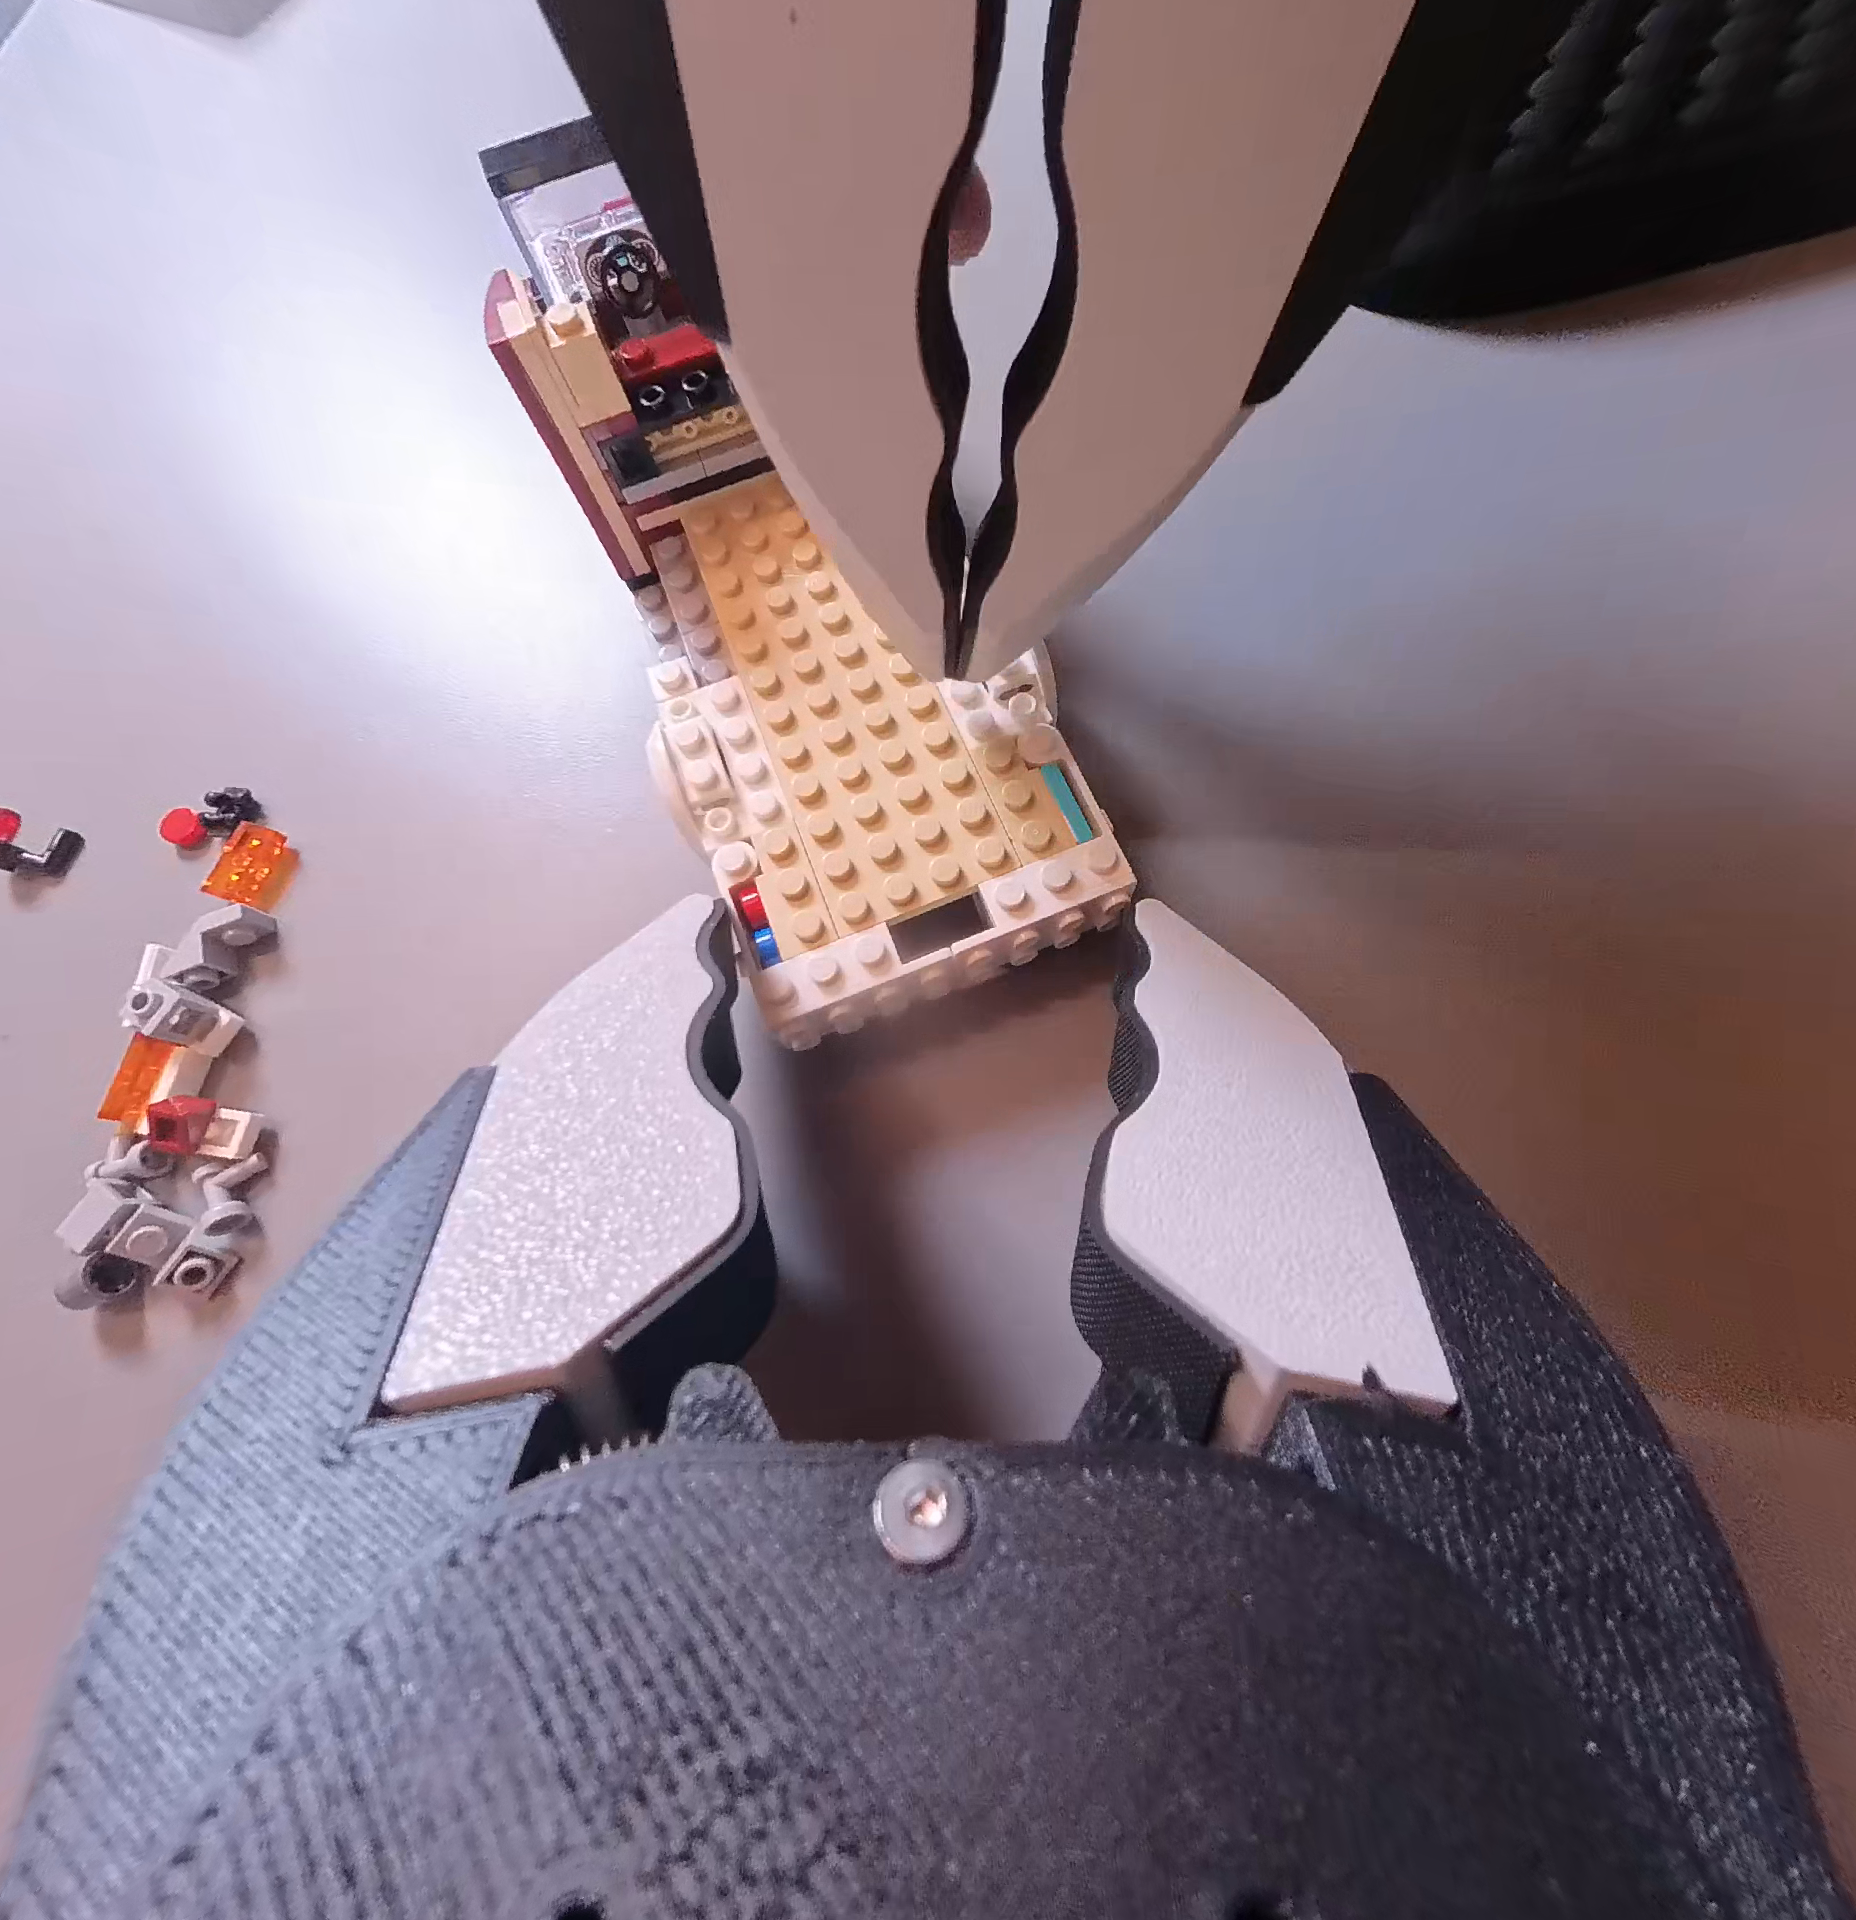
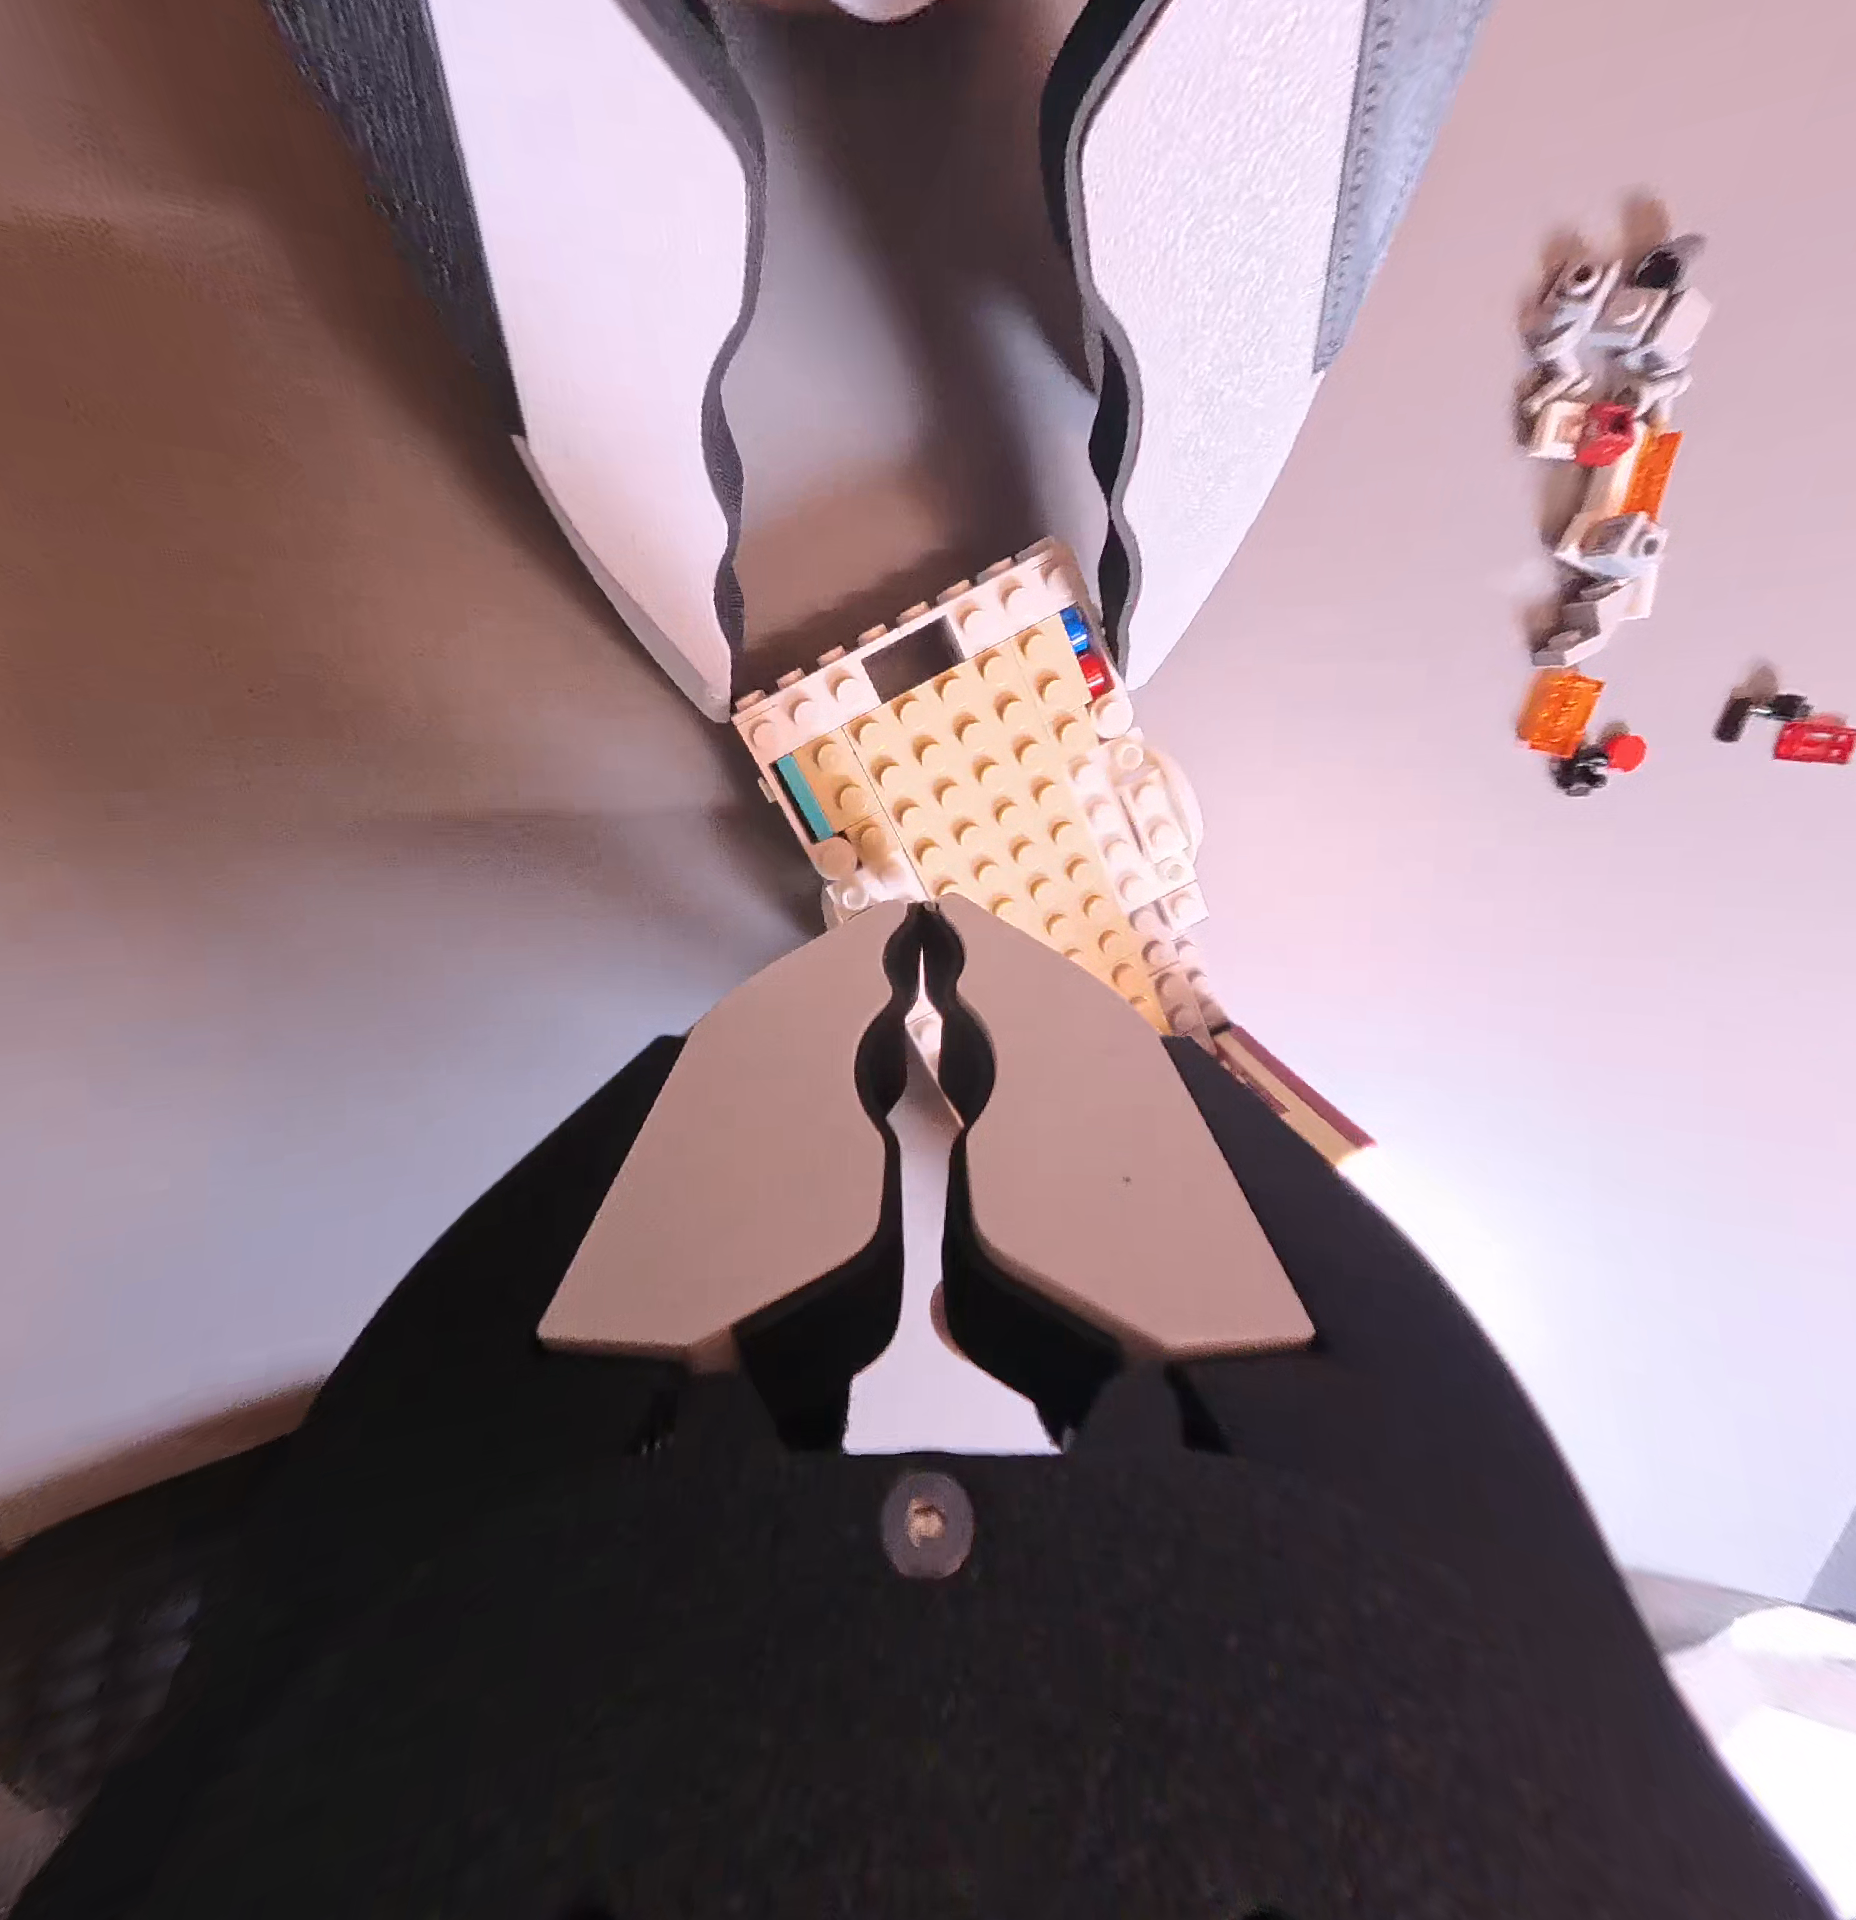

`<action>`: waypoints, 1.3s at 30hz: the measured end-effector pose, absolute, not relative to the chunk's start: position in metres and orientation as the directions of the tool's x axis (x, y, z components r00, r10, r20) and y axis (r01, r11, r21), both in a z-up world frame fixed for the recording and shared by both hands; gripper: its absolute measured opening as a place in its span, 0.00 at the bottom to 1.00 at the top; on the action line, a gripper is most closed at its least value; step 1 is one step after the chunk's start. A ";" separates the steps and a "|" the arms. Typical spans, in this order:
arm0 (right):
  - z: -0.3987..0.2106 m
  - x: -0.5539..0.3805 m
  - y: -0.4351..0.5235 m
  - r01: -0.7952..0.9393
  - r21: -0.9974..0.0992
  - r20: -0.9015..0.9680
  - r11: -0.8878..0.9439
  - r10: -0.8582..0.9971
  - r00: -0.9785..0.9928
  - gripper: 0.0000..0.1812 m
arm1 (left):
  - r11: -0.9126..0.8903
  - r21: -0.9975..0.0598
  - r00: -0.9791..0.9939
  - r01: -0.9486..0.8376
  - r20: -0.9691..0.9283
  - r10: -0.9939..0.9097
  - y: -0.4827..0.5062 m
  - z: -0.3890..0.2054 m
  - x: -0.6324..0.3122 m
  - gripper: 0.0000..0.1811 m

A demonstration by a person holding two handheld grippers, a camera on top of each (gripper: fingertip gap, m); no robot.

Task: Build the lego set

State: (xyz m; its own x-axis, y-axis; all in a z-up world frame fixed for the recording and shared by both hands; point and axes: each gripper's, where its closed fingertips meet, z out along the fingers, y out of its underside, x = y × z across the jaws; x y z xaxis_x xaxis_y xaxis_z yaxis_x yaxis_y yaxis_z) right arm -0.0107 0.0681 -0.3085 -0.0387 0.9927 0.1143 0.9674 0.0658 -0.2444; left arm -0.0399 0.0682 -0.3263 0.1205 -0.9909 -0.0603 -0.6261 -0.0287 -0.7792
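left gripper (image 1: 929, 925) straddles lego model's (image 1: 862, 790) end; right gripper (image 2: 926, 910) pinched.

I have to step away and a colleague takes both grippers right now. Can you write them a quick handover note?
Left gripper: open, its fingers on either side of the near white end of the lego model, apparently not clamping it.
Right gripper: fingers shut, tips down on the small white pieces at the model's edge; whether it grips one is unclear.
Done: tan studded floor with white border, and the dark red cab section at the far end.
Left: the loose parts (grey, orange, red, black) lie unused on the table, to the left gripper's left.
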 end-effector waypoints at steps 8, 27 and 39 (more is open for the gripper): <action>-0.314 -0.010 0.067 0.985 -0.171 0.048 0.006 0.999 0.002 0.00 | -0.030 -0.779 0.118 -0.626 -0.057 -0.991 0.067 -0.326 -0.040 0.39; -0.315 -0.015 0.063 0.985 -0.169 0.038 -0.033 0.998 0.040 0.00 | -0.044 -0.778 0.131 -0.626 -0.050 -0.990 0.065 -0.327 -0.047 0.33; -0.316 -0.015 0.063 0.983 -0.177 0.061 -0.049 0.996 0.061 0.00 | -0.045 -0.778 0.132 -0.626 -0.049 -0.990 0.065 -0.327 -0.047 0.33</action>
State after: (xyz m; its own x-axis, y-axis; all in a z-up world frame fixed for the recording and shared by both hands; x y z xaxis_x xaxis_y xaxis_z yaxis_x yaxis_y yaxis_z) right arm -0.0152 0.0627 -0.3156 0.0607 0.9963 0.0606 0.9830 -0.0491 -0.1771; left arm -0.0467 0.0652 -0.3269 0.1316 -0.9901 -0.0486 -0.6263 -0.0450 -0.7783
